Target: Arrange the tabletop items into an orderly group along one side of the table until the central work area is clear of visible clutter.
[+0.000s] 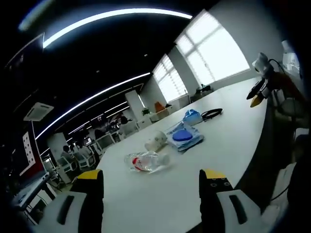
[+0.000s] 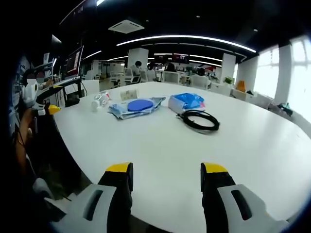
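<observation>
Left gripper [image 1: 151, 187]: jaws wide apart, nothing between them, low over the near edge of the surface; yellow tips.
Right gripper [image 2: 166, 177]: jaws wide apart, holding nothing, over the near rim of the surface.
Surface [image 2: 160, 141]: big white table with a curved edge, open office behind it; centre near the grippers bare.
Plastic bottle [image 1: 145, 160]: clear, red label, lying on its side, nearest item in the left gripper view; in the right gripper view far left [image 2: 98, 101].
Roll [image 1: 156, 141]: pale, cylindrical, lying just beyond the bottle; exact kind cannot be told.
Blue disc in clear packet [image 1: 183, 136]: flat on the surface, right of the roll; in the right gripper view mid-far, left of centre [image 2: 138, 106].
Blue-white pack [image 1: 192, 116]: just beyond the disc packet; right of it in the right gripper view [image 2: 187, 102].
Black cable coil [image 1: 212, 113]: loose loop, beside the pack; in the right gripper view nearest item, right of centre [image 2: 199, 120].
Other gripper: right one seen at far right of left gripper view [image 1: 260, 90]; left one at left edge of right gripper view [image 2: 41, 99].
</observation>
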